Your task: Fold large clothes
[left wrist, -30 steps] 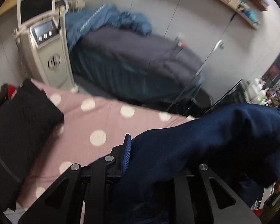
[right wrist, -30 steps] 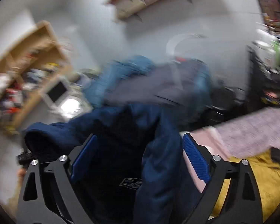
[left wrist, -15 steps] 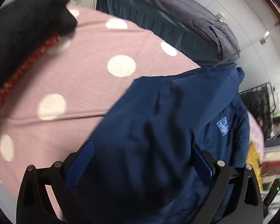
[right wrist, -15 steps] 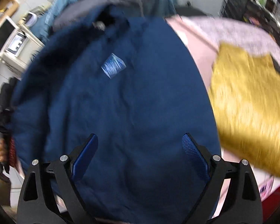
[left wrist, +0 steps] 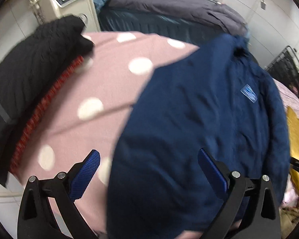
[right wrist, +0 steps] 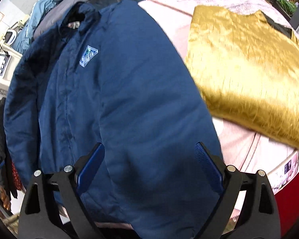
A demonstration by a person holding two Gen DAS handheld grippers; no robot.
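Observation:
A large navy blue jacket (left wrist: 199,123) with a pale blue chest badge lies spread front-up on a pink bedcover with white dots (left wrist: 93,91). It also shows in the right wrist view (right wrist: 117,91), collar at the far end. My left gripper (left wrist: 148,159) is open and empty above the jacket's near left edge. My right gripper (right wrist: 149,151) is open and empty above the jacket's lower right part.
A black knitted garment with red trim (left wrist: 29,75) lies on the left of the bedcover. A folded gold fabric (right wrist: 249,67) lies right of the jacket. A dark bed with grey and blue bedding (left wrist: 169,14) and a beige machine (left wrist: 69,6) stand behind.
Both grippers held the jacket up a second ago. They have let it go and opened, and the jacket now lies flat on the bedcover. Both grippers have drawn back slightly.

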